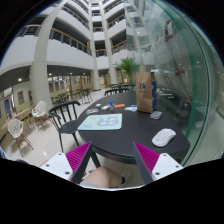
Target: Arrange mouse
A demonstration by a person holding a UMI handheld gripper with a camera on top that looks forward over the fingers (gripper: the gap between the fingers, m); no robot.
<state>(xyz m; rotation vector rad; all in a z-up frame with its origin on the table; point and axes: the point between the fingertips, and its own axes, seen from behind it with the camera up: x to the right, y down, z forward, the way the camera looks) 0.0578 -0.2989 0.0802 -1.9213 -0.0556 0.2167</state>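
Observation:
A white mouse (163,136) lies on the dark round table (110,142), near its right edge. A pale blue mat (102,122) lies flat further left on the table, apart from the mouse. My gripper (113,160) hovers in front of the near table edge, open, with nothing between its magenta pads (80,158). The mouse is ahead of the right finger and to its right. A pale rounded shape (103,176) shows low between the fingers; what it is I cannot tell.
A brown paper bag (146,92) stands upright at the back of the table, with a small dark object (156,114) beside it. Chairs (66,108) stand around the table's left and far sides. White chairs (16,128) sit further left in the atrium.

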